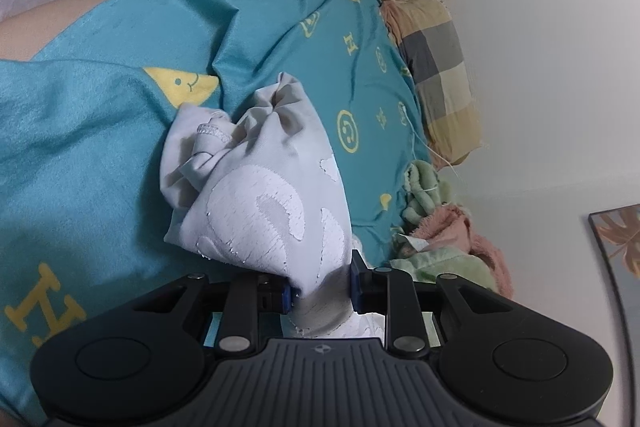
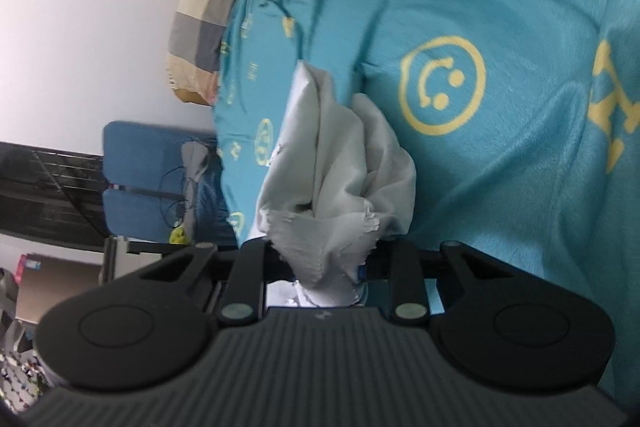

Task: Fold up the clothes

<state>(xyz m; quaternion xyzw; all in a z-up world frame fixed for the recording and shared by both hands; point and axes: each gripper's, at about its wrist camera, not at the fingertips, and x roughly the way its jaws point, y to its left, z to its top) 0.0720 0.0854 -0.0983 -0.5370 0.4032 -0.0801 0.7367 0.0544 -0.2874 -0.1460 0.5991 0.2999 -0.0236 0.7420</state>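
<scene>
A light grey garment (image 1: 260, 187) with a cracked white print hangs bunched over a teal bed sheet (image 1: 80, 147) with yellow smiley marks. My left gripper (image 1: 322, 287) is shut on one part of it; the cloth fills the gap between the blue pads. In the right wrist view the same grey garment (image 2: 340, 167) hangs crumpled above the teal sheet (image 2: 520, 147). My right gripper (image 2: 328, 275) is shut on another part of it, with frayed white print at the fingers.
A checked pillow (image 1: 440, 67) lies at the wall side of the bed, also in the right wrist view (image 2: 200, 27). Green and pink fluffy cloths (image 1: 440, 227) are piled beside it. A blue chair (image 2: 140, 179) and a dark rack (image 2: 40, 187) stand off the bed.
</scene>
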